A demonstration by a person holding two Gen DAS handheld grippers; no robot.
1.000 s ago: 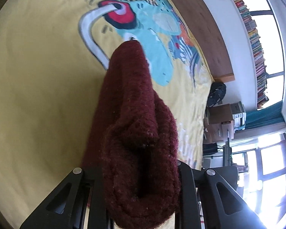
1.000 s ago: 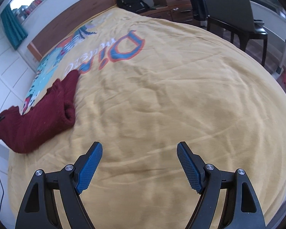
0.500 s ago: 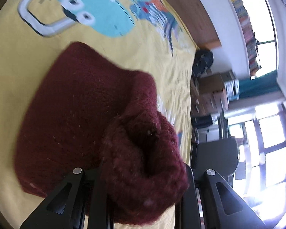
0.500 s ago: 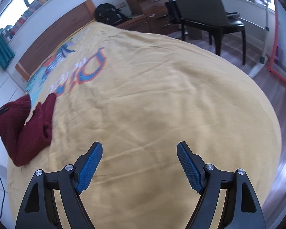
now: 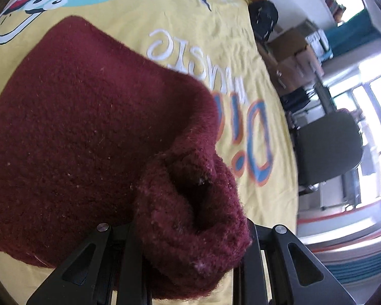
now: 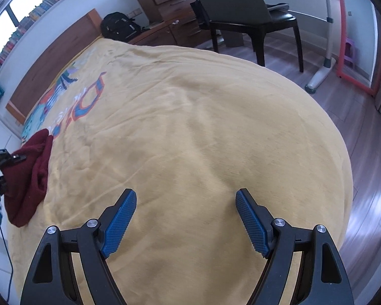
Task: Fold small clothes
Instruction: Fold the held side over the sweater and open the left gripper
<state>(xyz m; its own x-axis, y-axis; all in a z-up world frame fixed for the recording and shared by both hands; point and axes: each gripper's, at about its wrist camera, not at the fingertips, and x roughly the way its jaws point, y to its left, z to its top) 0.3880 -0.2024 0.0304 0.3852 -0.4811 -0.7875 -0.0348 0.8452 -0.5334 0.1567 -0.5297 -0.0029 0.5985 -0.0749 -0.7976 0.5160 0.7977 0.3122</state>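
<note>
Now the left gripper (image 5: 190, 231) pinches a bunched end of the maroon knit garment (image 5: 89, 132), the rest draped over the yellow bedspread (image 6: 203, 139) near its left edge, likely carrying that end across for a fold. The right gripper (image 6: 185, 218) hangs spread wide over bare bedspread, well apart, holding nothing.

Left gripper (image 5: 193, 244) fingertips buried in garment (image 5: 89, 127).
</note>
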